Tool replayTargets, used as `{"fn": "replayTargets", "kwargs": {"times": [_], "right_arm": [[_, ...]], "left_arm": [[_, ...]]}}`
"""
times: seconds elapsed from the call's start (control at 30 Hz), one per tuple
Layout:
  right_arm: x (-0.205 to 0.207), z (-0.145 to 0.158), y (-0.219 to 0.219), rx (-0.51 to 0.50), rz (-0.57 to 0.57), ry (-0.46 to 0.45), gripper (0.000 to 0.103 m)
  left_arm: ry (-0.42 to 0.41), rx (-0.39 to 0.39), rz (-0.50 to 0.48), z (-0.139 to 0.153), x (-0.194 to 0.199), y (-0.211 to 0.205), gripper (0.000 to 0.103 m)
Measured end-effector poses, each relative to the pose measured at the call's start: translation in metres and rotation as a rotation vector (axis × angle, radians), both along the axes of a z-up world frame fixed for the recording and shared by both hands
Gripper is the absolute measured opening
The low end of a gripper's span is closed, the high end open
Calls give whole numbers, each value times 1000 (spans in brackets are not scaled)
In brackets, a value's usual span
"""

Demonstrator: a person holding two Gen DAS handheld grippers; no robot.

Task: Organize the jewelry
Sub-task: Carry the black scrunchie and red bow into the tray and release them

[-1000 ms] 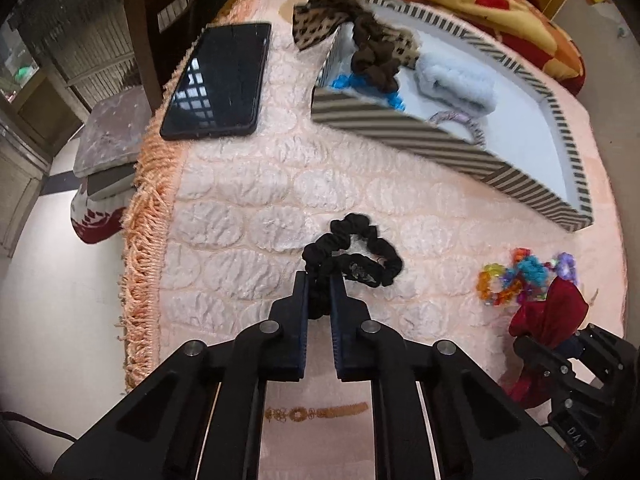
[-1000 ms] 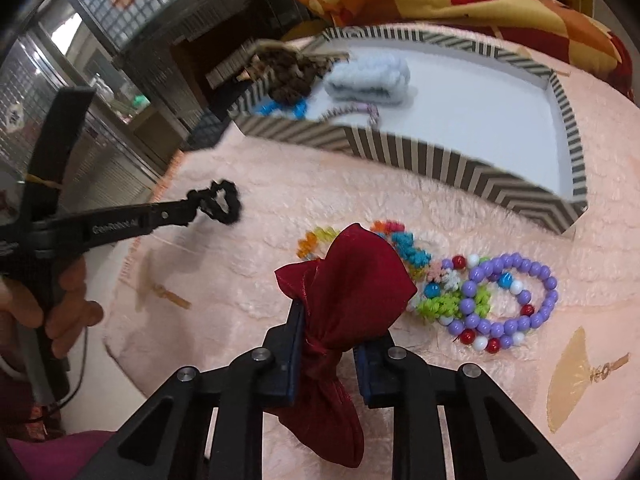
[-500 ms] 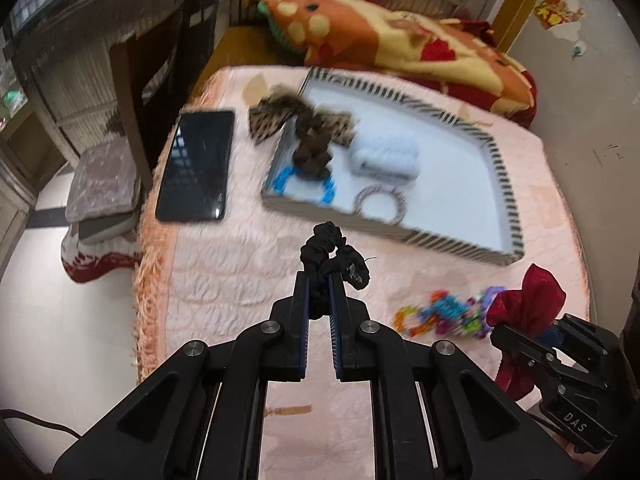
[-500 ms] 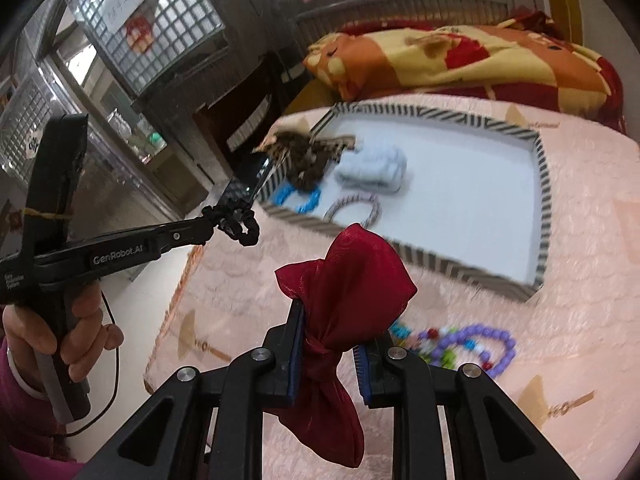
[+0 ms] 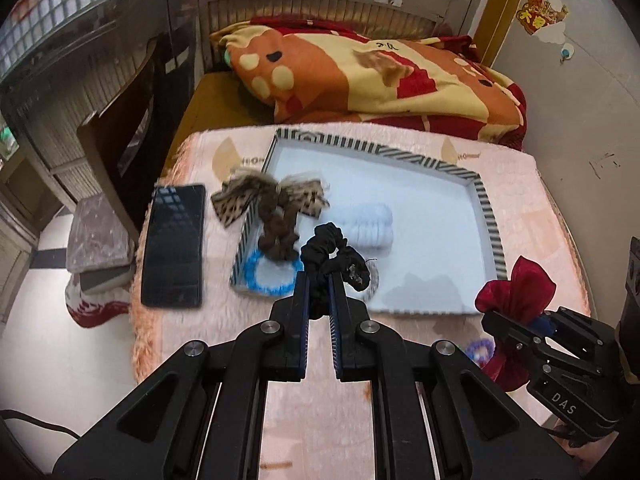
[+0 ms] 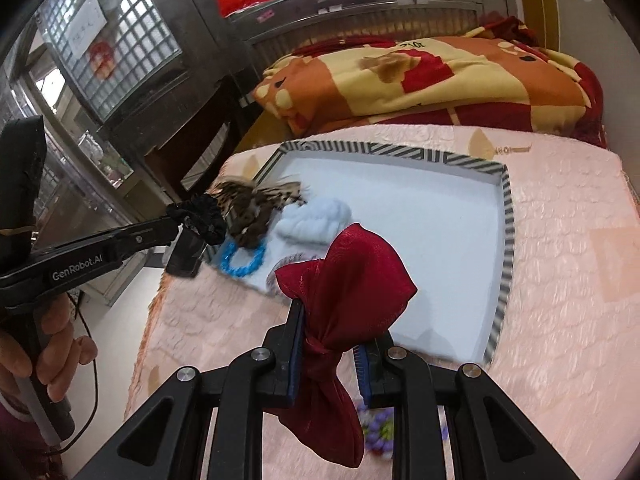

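My left gripper (image 5: 318,292) is shut on a black scrunchie (image 5: 332,256) and holds it in the air above the near left part of the striped tray (image 5: 486,208). It also shows in the right wrist view (image 6: 200,220). My right gripper (image 6: 328,336) is shut on a dark red satin bow (image 6: 348,284), held above the tray's near edge (image 6: 506,248); the bow shows at the right of the left wrist view (image 5: 516,292). In the tray lie a brown scrunchie with a leopard bow (image 5: 280,208), a pale blue fluffy scrunchie (image 5: 372,224) and a blue bracelet (image 6: 244,260).
A black phone (image 5: 174,248) lies on the pink cloth left of the tray. Bead bracelets (image 6: 376,432) lie on the cloth under my right gripper. An orange and red quilt (image 5: 360,76) sits behind the table. A chair (image 5: 120,152) stands at the left.
Both grippers have risen well above the table with their items and moved toward the tray. The black scrunchie has left the cloth and now hangs over the tray's near left part.
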State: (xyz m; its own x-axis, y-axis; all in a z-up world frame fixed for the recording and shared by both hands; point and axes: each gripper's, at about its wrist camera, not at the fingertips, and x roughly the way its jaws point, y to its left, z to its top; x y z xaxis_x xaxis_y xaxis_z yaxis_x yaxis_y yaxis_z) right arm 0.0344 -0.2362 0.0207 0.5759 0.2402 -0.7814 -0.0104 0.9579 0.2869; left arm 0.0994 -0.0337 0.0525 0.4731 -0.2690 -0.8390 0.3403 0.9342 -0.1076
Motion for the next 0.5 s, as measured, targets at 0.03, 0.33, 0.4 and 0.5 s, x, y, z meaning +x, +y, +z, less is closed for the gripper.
{"fn": "replayTargets", "kwargs": {"times": [0.03,0.33,0.4,0.5], "right_arm": [[6,0,-1,-5,-1,1,21],[64,-7,-10,-28,-26,21,21],[79,-10,-12,-39,-35,29,21],[100,-13,-19,-45,-58,39,21]], "left_arm": [[-1,1,1,0,4,-2,8],[-2,35,-17,-6,51,-19,8],[5,41,-20,-10,63,-23,8],[25,43,-23,-17,81,-29,8]]}}
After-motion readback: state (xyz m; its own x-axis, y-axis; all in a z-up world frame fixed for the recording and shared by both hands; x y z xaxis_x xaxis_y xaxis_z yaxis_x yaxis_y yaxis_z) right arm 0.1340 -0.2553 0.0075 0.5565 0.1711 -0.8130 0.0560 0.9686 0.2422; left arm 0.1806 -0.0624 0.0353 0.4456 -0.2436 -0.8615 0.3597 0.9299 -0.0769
